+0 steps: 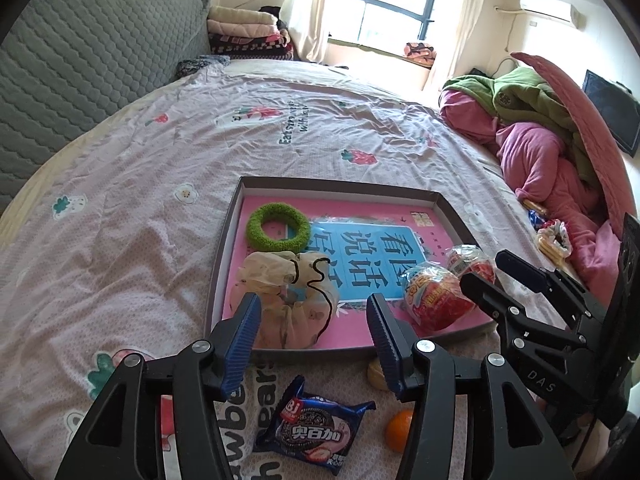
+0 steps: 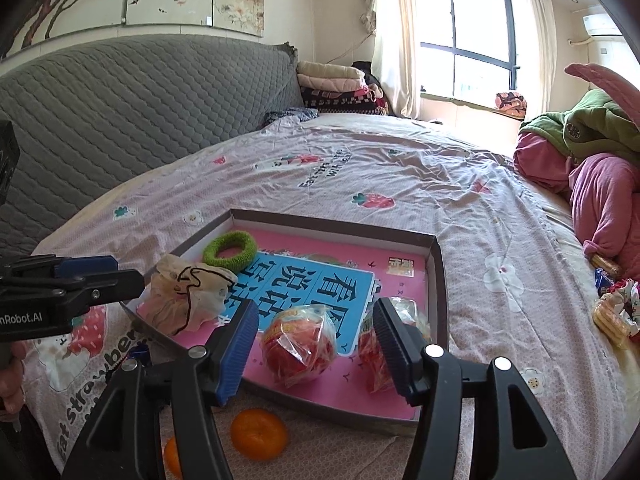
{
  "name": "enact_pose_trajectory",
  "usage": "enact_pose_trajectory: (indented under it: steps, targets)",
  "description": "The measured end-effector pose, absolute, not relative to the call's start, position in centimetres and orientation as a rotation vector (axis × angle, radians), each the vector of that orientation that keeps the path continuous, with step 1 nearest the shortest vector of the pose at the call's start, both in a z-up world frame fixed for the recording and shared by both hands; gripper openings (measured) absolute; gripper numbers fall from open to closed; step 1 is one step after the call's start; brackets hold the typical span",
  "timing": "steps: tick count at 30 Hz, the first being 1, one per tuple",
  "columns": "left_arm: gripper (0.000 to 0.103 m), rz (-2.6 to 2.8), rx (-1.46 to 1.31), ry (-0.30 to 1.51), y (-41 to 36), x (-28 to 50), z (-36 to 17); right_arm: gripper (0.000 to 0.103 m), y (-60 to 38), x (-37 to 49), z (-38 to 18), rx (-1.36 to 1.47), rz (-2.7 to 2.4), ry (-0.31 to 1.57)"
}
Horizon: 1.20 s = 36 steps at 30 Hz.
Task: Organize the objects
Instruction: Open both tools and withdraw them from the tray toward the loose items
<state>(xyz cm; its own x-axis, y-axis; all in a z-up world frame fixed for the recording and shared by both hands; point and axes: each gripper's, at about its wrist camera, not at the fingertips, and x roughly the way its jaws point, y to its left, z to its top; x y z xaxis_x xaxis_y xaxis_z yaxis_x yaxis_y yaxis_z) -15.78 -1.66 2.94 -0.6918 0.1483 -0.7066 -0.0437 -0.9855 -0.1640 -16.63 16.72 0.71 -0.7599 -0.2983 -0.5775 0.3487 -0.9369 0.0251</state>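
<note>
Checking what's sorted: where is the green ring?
The green ring lies inside the tray, in its far left corner, just beyond the beige scrunchie.

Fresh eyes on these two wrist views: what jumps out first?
The shallow grey-rimmed cardboard tray with a pink and blue printed floor sits mid-bed on the pink strawberry-print bedsheet. Inside it lie a fuzzy green ring, a beige fabric drawstring pouch and two red plastic-wrapped snacks. Outside its near edge lie an orange tangerine and a blue cookie packet, with the left gripper and right gripper open above.
</note>
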Motion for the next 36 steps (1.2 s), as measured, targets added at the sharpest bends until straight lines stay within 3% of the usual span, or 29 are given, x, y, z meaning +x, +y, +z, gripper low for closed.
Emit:
enact_pose_trajectory:
  steps: [36]
  targets:
    - [0.057,2.876,-1.123,-0.094,-0.6,-11.5,5.1,0.060,17.1,-11.5,4.3,0.672,-2.634,0.104]
